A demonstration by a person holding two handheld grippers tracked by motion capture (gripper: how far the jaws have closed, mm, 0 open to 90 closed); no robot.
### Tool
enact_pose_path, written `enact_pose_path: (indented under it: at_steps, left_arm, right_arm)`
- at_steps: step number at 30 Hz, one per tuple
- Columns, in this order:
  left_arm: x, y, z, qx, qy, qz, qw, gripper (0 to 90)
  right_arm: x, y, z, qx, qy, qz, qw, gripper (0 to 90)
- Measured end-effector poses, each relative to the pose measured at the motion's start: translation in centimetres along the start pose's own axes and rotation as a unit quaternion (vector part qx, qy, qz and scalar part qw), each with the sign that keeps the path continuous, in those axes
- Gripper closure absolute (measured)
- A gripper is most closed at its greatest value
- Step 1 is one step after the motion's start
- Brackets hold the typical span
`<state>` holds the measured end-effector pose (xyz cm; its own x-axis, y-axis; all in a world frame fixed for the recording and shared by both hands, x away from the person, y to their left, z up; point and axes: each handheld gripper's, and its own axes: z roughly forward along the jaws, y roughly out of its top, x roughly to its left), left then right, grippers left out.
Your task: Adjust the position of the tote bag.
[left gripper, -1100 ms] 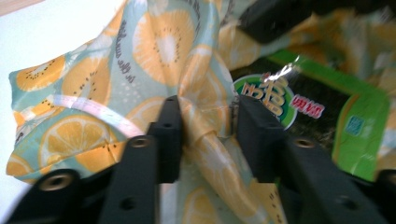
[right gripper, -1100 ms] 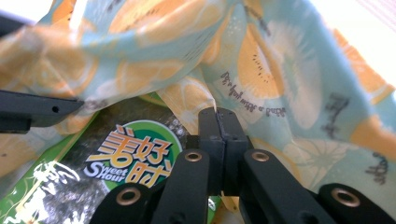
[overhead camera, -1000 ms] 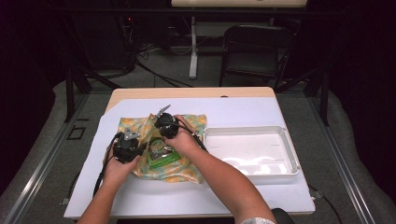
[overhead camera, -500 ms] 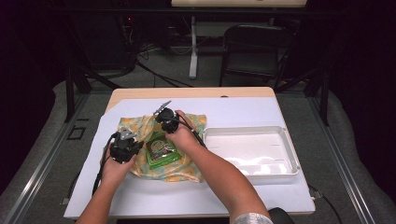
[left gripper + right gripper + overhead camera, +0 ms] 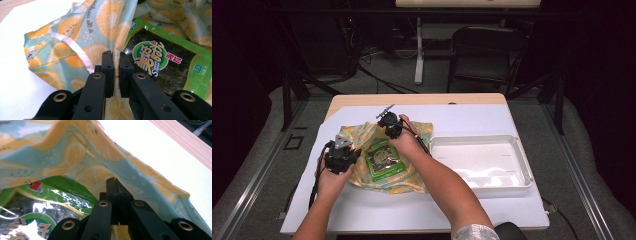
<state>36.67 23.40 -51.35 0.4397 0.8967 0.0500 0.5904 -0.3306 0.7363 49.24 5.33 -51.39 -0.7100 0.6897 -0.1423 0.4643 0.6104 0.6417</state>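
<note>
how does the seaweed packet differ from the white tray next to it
The seaweed packet is green and dark with printed labels; the white tray is plain. The packet is flat and much smaller, while the tray is wide with raised walls. The packet lies on the citrus-print cloth; the tray sits directly on the table's white surface, with nothing seen in it. Both are roughly rectangular and rest on the same table.

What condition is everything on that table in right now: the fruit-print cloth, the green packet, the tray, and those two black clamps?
Orange-slice printed cloth: crumpled, two edges lifted.
Green seaweed snack packet: sealed, lying flat on the cloth, uncovered.
White plastic tray: empty, upright, beside the cloth.
Left gripper: just been closing, pinching a cloth fold.
Right gripper: shut on the cloth's far edge, holding it up.
White table cover: flat, with the cloth and tray on it.
</note>
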Motion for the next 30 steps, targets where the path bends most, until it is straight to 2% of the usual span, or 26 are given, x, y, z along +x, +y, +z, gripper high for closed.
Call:
enact_pose_path:
  at_steps: [10, 12, 13, 18, 21, 25, 30]
  left_arm:
    - [-0.2, 0.0, 0.2, 0.0, -0.002, 0.003, 1.0, 85.1]
    - [-0.1, 0.0, 0.2, 0.003, -0.001, 0.004, 1.0, 84.8]
    - [-0.1, 0.0, 0.3, 0.001, -0.001, 0.003, 1.0, 84.9]
    - [0.2, 0.0, 0.3, 0.002, 0.003, -0.003, 1.0, 85.5]
    - [0.5, 0.0, 0.3, 0.002, 0.006, -0.008, 0.9999, 85.7]
    - [0.8, 0.0, 0.4, 0.001, 0.012, -0.015, 0.9998, 85.8]
    - [1.2, -0.1, 0.7, 0.003, 0.015, -0.022, 0.9996, 85.8]
  right_arm:
    - [-0.5, 0.2, 0.6, 0.008, -0.003, 0.006, 0.9999, 89.4]
    - [-0.4, 0.0, 0.9, 0.022, 0.004, 0.003, 0.9998, 88.0]
    - [-0.4, -0.1, 1.0, 0.034, 0.004, -0.009, 0.9994, 87.4]
    - [0.1, -0.4, 0.8, 0.027, 0.012, -0.007, 0.9995, 82.9]
    - [0.2, -0.4, 0.2, 0.026, 0.018, -0.014, 0.9994, 77.7]
    - [0.6, -0.6, -0.9, 0.012, 0.025, -0.011, 0.9995, 72.2]
    - [1.0, -0.7, -2.1, -0.006, 0.037, -0.012, 0.9992, 69.7]
